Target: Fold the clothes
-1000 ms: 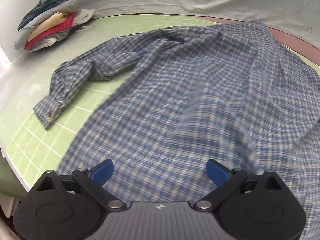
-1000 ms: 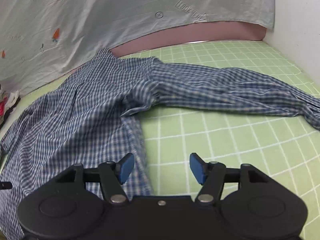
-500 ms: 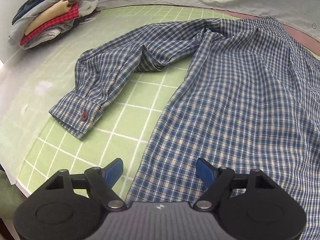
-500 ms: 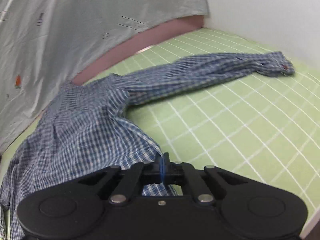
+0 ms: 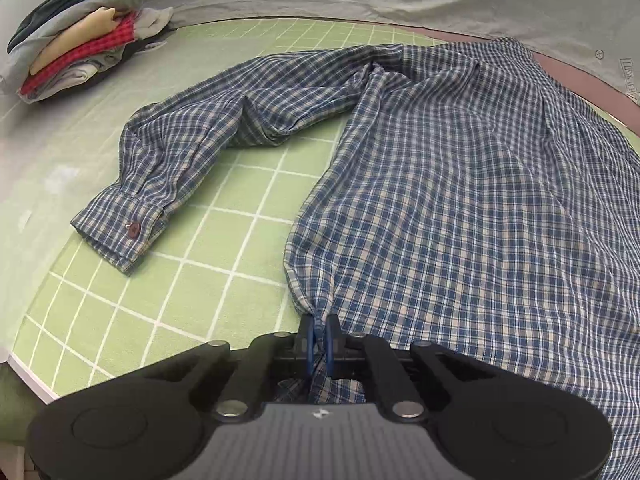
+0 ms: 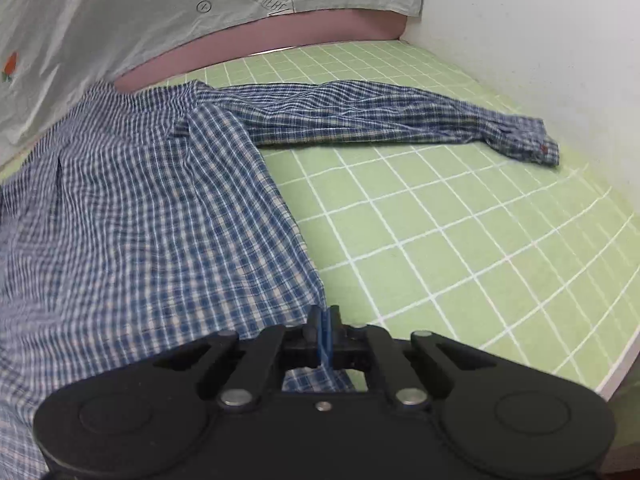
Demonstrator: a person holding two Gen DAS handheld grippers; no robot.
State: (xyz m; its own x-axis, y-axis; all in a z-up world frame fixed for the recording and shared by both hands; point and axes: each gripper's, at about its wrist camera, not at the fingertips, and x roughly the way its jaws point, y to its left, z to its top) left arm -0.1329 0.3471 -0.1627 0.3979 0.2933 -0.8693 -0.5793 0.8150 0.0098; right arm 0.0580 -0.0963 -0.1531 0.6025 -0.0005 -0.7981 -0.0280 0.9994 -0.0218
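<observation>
Clearly soft and light, the shirt [image 5: 460, 200] lies spread; both grippers' jaws pinch its bottom hem corners, a sound hold.

Both wrist cameras sit low behind their tongs, close over the near edge of the green gridded surface [image 5: 192, 280], the left facing its far-left corner, the right its far-right wall, sharing the plaid shirt [image 6: 140, 208].

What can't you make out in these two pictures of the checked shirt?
- Left wrist view: the checked shirt hem lies behind the left gripper.
- Right wrist view: the right gripper covers its grip point; the shirt's left side is cut off.
- Garments inside the clothes pile: folded, unidentifiable.
</observation>
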